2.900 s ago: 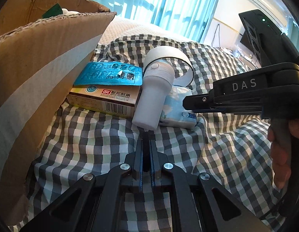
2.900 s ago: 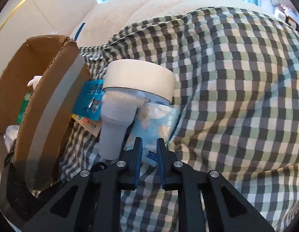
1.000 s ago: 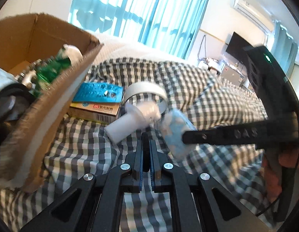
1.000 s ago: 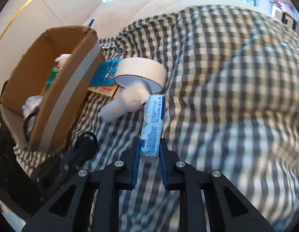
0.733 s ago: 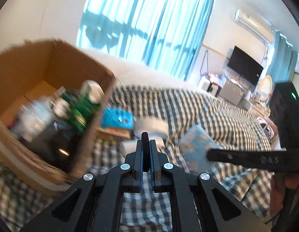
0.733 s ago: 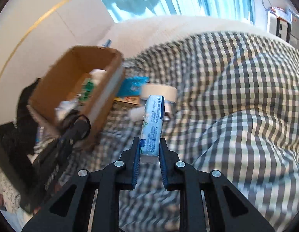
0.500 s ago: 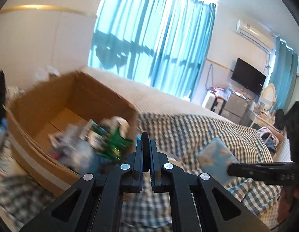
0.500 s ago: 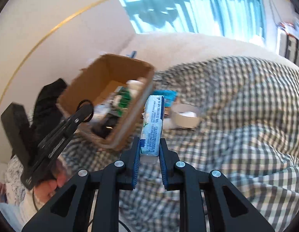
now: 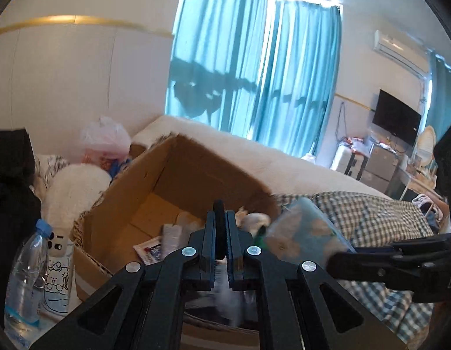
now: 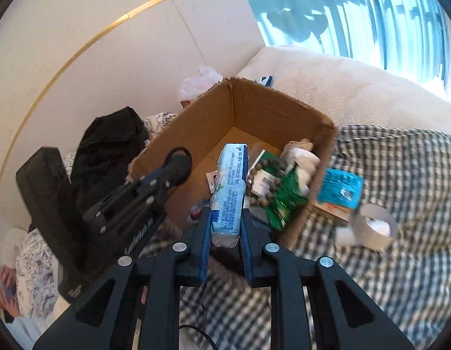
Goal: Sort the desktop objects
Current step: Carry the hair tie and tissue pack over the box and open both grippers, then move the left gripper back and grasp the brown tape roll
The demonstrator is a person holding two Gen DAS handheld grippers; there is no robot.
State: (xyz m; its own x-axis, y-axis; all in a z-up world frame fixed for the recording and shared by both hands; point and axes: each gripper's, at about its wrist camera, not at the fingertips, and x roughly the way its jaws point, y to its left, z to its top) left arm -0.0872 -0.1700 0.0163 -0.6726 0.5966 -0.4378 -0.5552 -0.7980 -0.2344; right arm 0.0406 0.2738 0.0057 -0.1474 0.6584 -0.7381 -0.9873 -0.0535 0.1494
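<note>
Right gripper is clamping a blue-and-white tissue pack at frame centre, over the open cardboard box; left gripper is sitting fully closed, gripping nothing. A tape roll is lying on the checked blanket at right, beside a teal blister pack.

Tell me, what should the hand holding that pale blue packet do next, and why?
Probably lower it a little and open. The right gripper is shut on the pale blue tissue packet, which hangs above the open brown cardboard box already holding a green packet and other sorted items. The closed, empty left gripper hovers near the box's other wall.
</note>
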